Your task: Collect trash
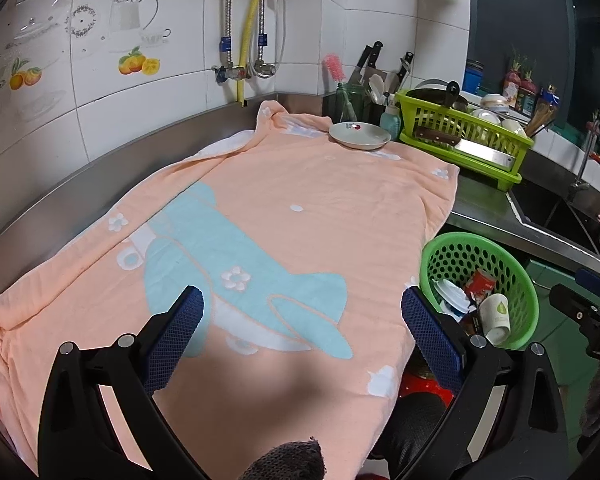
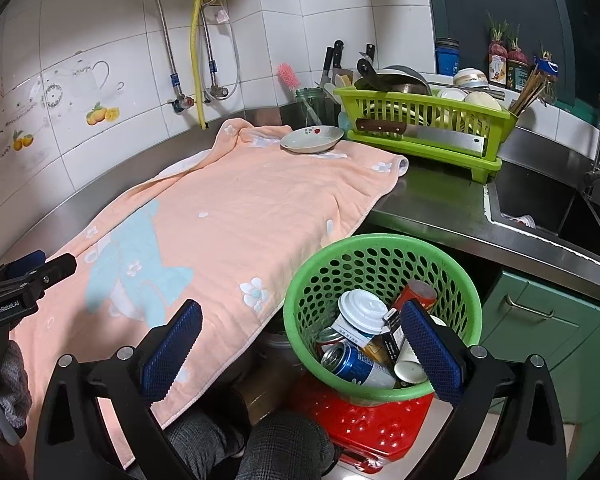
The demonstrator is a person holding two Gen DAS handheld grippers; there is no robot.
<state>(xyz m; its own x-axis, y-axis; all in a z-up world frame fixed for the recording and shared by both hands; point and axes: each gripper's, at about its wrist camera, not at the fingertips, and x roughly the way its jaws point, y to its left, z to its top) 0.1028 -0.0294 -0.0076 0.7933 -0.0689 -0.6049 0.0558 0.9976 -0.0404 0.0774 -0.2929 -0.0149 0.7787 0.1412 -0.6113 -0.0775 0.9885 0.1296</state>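
Nearest, the left gripper (image 1: 302, 332) hangs over the peach towel (image 1: 284, 216), its blue fingers (image 1: 176, 336) spread wide around nothing. The right gripper (image 2: 302, 344) is just as wide and empty, its right finger over the green wastebasket (image 2: 456, 256). That basket stands on a red stool (image 2: 364, 428) just off the towel's near right edge and holds the trash: a blue can (image 2: 360, 364), a red can (image 2: 416, 292), a lidded white cup (image 2: 360, 312) and paper cups. The towel's middle lies bare. At its far end sits a small plate (image 2: 312, 140), touching the green dish rack (image 2: 420, 120). Right of the rack, the bare steel counter (image 2: 432, 200) meets the sink (image 2: 540, 208).
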